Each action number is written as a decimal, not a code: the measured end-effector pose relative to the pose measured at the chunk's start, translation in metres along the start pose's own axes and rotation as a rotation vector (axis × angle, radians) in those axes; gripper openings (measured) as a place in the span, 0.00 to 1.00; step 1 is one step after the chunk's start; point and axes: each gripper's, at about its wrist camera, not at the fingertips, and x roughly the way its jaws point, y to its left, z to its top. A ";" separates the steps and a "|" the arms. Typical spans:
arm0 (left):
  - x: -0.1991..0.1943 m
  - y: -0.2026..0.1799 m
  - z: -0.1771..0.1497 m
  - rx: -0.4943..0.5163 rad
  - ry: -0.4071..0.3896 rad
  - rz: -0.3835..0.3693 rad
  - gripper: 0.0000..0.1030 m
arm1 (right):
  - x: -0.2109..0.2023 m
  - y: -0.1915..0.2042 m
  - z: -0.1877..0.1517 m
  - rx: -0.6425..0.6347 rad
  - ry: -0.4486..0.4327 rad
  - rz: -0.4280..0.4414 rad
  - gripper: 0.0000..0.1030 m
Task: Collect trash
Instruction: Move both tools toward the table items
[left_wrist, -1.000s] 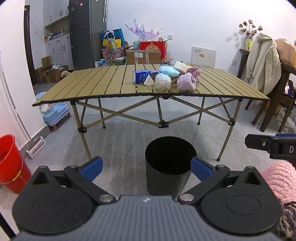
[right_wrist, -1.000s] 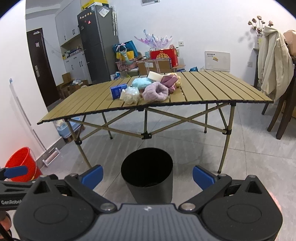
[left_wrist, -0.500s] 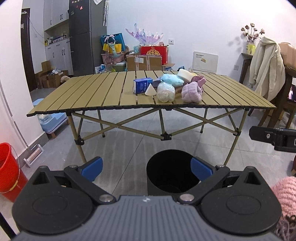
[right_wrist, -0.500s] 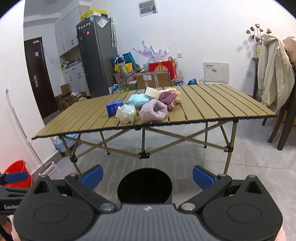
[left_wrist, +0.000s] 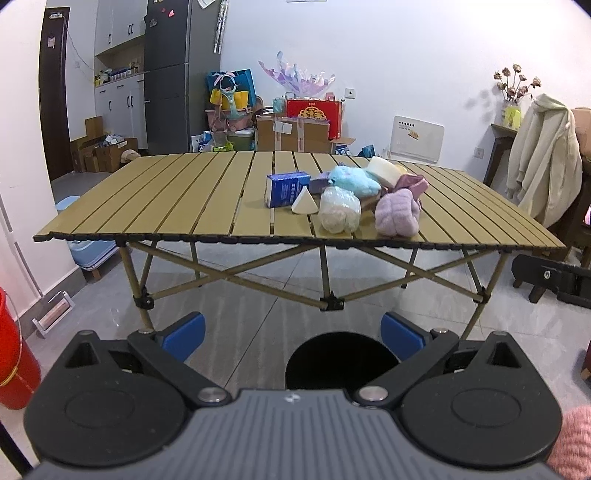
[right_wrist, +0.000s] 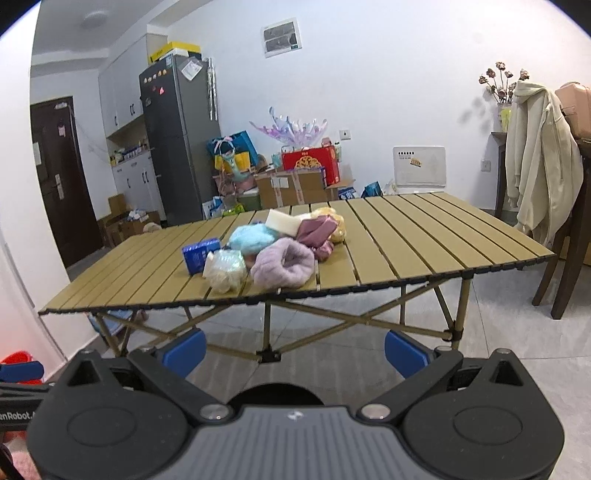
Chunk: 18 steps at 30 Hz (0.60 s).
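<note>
**Q:** so what are you seeing on your feeds right now?

**A:** I'm looking down both wrist cams. My left gripper (left_wrist: 291, 334) is hanging with its blue fingers spread wide, nothing between them. Same for my right gripper (right_wrist: 295, 349), spread apart and empty. The black trash bin (left_wrist: 341, 360) is sitting on the floor directly ahead of and below the left tool, its open mouth showing between the fingers. On the right cam I'm only getting the top of the bin (right_wrist: 277, 393) peeking over the gripper body.

**Q:** and the stuff to pick up?

**A:** It's all lying in a clump on the folding slat table (left_wrist: 177, 206), well ahead of both tools and above the bin. Going by the left cam: a blue box (left_wrist: 286, 188) is standing furthest left, with a small white wedge (left_wrist: 304, 203) just in front of it. A crinkly clear bag (left_wrist: 339, 210) is sitting straight ahead, and a fluffy lilac bundle (left_wrist: 397, 214) just right of it. Behind those I'm seeing a light blue fuzzy thing (left_wrist: 354, 179), a cream sponge-like block (left_wrist: 384, 170) and a mauve cloth (left_wrist: 412, 182). They're touching or overlapping; I can't tell exactly how.

**Q:** anything else?

**A:** A red bucket (left_wrist: 14, 358) is sitting far left of the left tool, a cream coat (right_wrist: 535, 162) is hanging off to the right.
</note>
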 end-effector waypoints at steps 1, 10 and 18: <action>0.005 0.000 0.003 -0.003 -0.001 -0.003 1.00 | 0.005 -0.001 0.001 0.000 -0.005 -0.003 1.00; 0.053 -0.002 0.024 -0.024 -0.009 -0.016 1.00 | 0.057 -0.008 0.012 0.022 -0.061 0.009 1.00; 0.096 0.002 0.044 -0.034 -0.038 0.007 1.00 | 0.117 0.005 0.028 -0.031 -0.110 0.046 1.00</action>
